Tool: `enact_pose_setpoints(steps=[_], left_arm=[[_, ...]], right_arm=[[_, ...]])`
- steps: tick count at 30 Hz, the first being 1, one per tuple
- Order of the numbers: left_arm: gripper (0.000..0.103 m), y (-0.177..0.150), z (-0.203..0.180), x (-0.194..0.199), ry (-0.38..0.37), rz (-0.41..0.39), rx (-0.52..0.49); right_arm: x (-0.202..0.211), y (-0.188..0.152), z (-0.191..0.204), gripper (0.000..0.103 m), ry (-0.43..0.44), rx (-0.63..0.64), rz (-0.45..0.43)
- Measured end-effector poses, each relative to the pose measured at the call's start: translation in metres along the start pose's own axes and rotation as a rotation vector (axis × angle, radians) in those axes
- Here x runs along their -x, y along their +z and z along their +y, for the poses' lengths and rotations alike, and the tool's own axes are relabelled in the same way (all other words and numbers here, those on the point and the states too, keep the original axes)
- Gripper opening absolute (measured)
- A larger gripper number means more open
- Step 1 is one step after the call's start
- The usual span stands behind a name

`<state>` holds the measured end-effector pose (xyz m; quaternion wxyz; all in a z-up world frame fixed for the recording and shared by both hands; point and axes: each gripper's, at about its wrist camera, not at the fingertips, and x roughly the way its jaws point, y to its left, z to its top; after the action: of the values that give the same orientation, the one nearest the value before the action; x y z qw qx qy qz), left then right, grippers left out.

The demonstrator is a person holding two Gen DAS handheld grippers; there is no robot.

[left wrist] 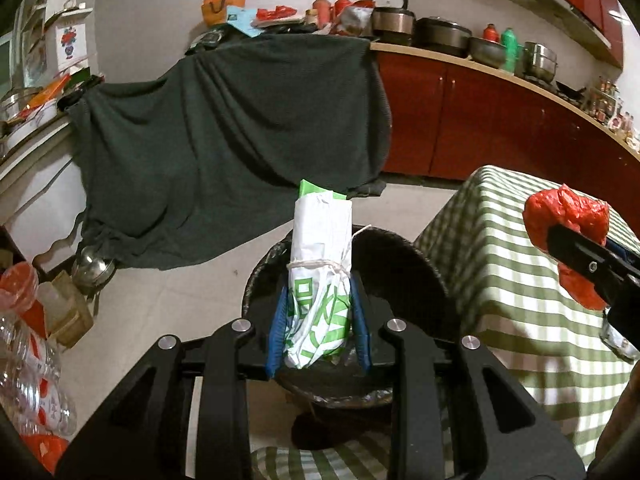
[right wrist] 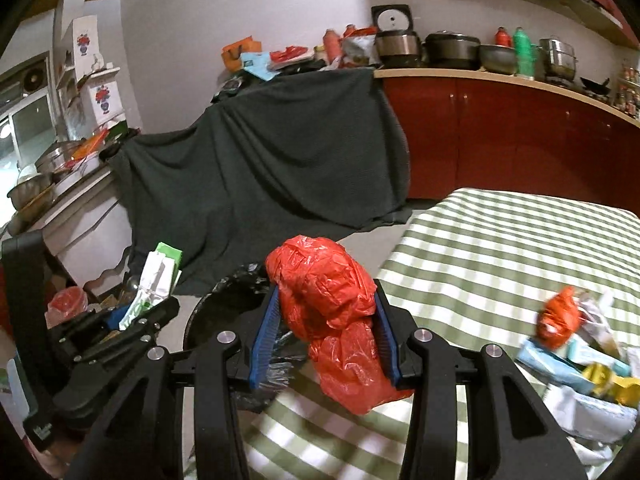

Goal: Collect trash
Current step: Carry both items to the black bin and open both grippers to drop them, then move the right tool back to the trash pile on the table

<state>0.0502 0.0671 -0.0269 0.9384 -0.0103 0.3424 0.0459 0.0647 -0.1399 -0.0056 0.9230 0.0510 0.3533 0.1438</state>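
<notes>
Left tongs (left wrist: 319, 328) gripped the paper bundle (left wrist: 320, 276) above the bin (left wrist: 404, 252), right tongs (right wrist: 326, 338) held the red bag (right wrist: 324, 300) nearby; best released once centred over the bin mouth.

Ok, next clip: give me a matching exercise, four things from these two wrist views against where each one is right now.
Things:
1. white and green tied packet
2. crumpled red plastic bag
3. black-lined bin
4. heap of mixed wrappers

Places:
A. on the floor beside the checked table
B. clamped in the right gripper
C. lying on the green-checked tablecloth
D. clamped in the left gripper

Pairs: 1-D, 2-B, 3-A, 4-C
</notes>
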Motion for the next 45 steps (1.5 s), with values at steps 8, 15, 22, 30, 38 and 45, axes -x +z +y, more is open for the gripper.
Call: enact_pose_setpoints(steps=[8,15,22,30,38,45], left_arm=[[0.028,0.0,0.013,-0.032,0.028,0.042,0.029],[0.028,0.001,0.012,-0.055,0.042,0.074,0.042],[0.049,-0.004,0.017,-0.067,0.053,0.108,0.065],[0.075,-0.001,0.014,-0.049,0.04,0.076,0.095],[0.079,-0.002,-0.018,-0.018,-0.049,0.066,0.083],[0.081,-0.009,-0.07,0.007,-0.116,0.061,0.001]], right_arm=[[-0.031,0.007,0.017,0.044,0.027,0.024,0.053],[-0.054,0.009,0.024,0.049,0.038,0.024,0.097],[-0.058,0.011,0.022,0.058,0.036,0.006,0.103],[-0.025,0.011,0.01,0.069,0.015,0.007,0.067],[0.026,-0.005,-0.033,0.077,-0.092,-0.012,0.022],[0.077,-0.026,-0.088,0.077,-0.224,-0.066,0.006]])
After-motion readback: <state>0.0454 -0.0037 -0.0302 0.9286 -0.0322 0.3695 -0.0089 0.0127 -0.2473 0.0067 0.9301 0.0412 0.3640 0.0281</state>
